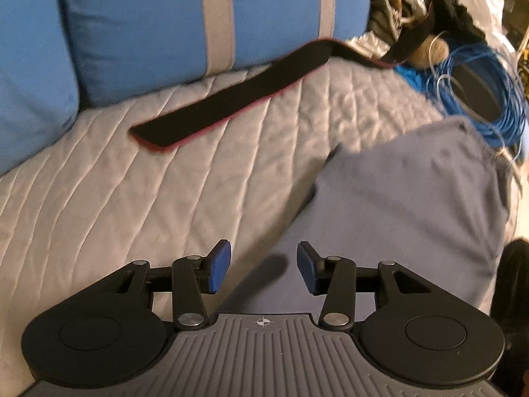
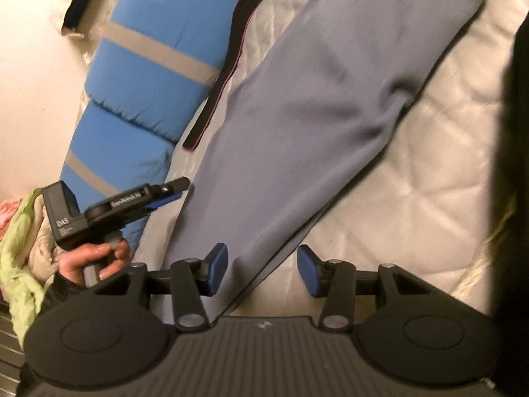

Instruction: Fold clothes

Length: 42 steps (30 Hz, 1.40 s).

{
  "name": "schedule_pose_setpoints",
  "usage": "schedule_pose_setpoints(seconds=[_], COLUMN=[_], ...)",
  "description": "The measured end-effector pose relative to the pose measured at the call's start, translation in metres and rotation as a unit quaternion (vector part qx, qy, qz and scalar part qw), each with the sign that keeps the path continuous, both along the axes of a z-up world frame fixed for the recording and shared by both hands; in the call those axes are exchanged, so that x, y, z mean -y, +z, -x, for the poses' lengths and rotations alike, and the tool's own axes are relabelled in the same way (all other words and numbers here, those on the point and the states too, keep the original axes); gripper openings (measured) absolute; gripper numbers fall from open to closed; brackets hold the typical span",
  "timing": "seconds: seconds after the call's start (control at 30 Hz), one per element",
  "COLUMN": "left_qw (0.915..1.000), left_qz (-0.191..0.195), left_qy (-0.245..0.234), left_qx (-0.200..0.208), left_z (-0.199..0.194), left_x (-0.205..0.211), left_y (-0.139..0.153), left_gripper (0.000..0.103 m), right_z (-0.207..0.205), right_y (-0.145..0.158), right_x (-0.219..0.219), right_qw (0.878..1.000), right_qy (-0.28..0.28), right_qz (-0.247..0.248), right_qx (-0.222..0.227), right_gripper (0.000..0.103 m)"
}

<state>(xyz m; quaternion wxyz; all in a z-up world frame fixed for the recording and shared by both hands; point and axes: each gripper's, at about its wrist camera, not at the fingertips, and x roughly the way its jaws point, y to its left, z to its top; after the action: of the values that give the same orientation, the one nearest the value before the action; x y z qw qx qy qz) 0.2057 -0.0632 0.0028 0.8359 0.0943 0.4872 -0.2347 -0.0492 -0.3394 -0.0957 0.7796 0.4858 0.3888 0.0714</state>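
A grey-blue garment (image 1: pixel 413 198) lies flat on a quilted white bed cover (image 1: pixel 132 198); in the right wrist view the garment (image 2: pixel 314 99) runs as a long folded strip away from me. My left gripper (image 1: pixel 264 264) is open above the garment's left edge, with nothing between its blue pads. My right gripper (image 2: pixel 263 264) is also open, and the garment's near corner lies below the gap, unpressed. The left gripper (image 2: pixel 178 188) shows side-on at the left of that view, held by a hand (image 2: pixel 96 261).
A black strap with a red edge (image 1: pixel 231 102) lies across the cover near blue pillows with grey stripes (image 1: pixel 148 26). A coil of blue cable (image 1: pixel 479 92) and a pile of clutter (image 1: pixel 429 6) sit at the far right. Green cloth (image 2: pixel 16 241) lies beside the hand.
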Motion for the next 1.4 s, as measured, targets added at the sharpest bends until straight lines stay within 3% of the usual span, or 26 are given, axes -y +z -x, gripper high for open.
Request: schedule_pose_setpoints(seconds=[0.17,0.27,0.33,0.37,0.4,0.47,0.63,0.73,0.77,0.83,0.87,0.97,1.1,1.17,1.4], left_qw=[0.9999,0.9999,0.9998,0.9998,0.9998,0.9999,0.9984,0.9982,0.9975,0.9956,0.9944,0.9896,0.9842,0.9814,0.9677], left_qz=[-0.006,-0.002,0.006,0.010,0.011,0.000,-0.041,-0.010,-0.003,0.003,0.003,-0.004,-0.002,0.008,0.030], left_qy=[0.007,0.011,0.011,0.011,0.012,0.015,0.035,0.059,0.070,0.091,0.102,0.139,0.164,0.179,0.236], left_qx=[-0.005,-0.010,-0.015,-0.015,-0.014,-0.005,0.020,0.010,0.012,0.021,0.024,0.038,0.067,0.070,0.084], left_z=[0.003,0.001,-0.001,-0.001,-0.002,-0.002,-0.006,-0.010,-0.010,-0.007,-0.005,0.006,0.033,0.049,0.106], left_x=[-0.022,-0.029,-0.031,-0.031,-0.030,-0.027,-0.024,-0.038,-0.044,-0.056,-0.062,-0.081,-0.106,-0.120,-0.168], left_y=[-0.009,-0.016,-0.020,-0.022,-0.024,-0.027,-0.030,-0.025,-0.021,-0.012,-0.006,0.015,0.042,0.053,0.086], left_gripper=[0.042,0.040,0.028,0.018,0.009,0.004,0.001,0.003,0.003,0.004,0.010,0.045,0.063,0.066,0.068], right_z=[-0.012,-0.016,-0.016,-0.016,-0.017,-0.017,-0.010,-0.005,-0.003,-0.002,-0.002,0.001,0.004,0.005,0.018], right_y=[-0.002,-0.003,-0.002,-0.002,-0.002,-0.001,0.002,0.002,0.001,0.001,0.002,0.009,0.025,0.034,0.059], right_x=[-0.018,-0.023,-0.024,-0.024,-0.024,-0.025,-0.024,-0.019,-0.017,-0.017,-0.018,-0.023,-0.036,-0.045,-0.064], right_qw=[1.000,1.000,0.999,0.999,0.999,0.998,0.998,0.998,0.998,0.998,0.999,0.998,0.993,0.988,0.969], right_qy=[0.019,0.023,0.021,0.021,0.020,0.019,0.022,0.022,0.021,0.022,0.026,0.042,0.079,0.103,0.158], right_qz=[-0.010,-0.002,0.008,0.013,0.018,0.028,0.039,0.032,0.029,0.024,0.026,0.041,0.083,0.116,0.177], right_qx=[-0.007,-0.020,-0.029,-0.034,-0.038,-0.047,-0.046,-0.047,-0.048,-0.044,-0.040,-0.024,0.004,0.018,0.062], right_gripper=[0.061,0.055,0.036,0.013,0.003,0.002,0.003,0.017,0.029,0.033,0.037,0.054,0.089,0.098,0.103])
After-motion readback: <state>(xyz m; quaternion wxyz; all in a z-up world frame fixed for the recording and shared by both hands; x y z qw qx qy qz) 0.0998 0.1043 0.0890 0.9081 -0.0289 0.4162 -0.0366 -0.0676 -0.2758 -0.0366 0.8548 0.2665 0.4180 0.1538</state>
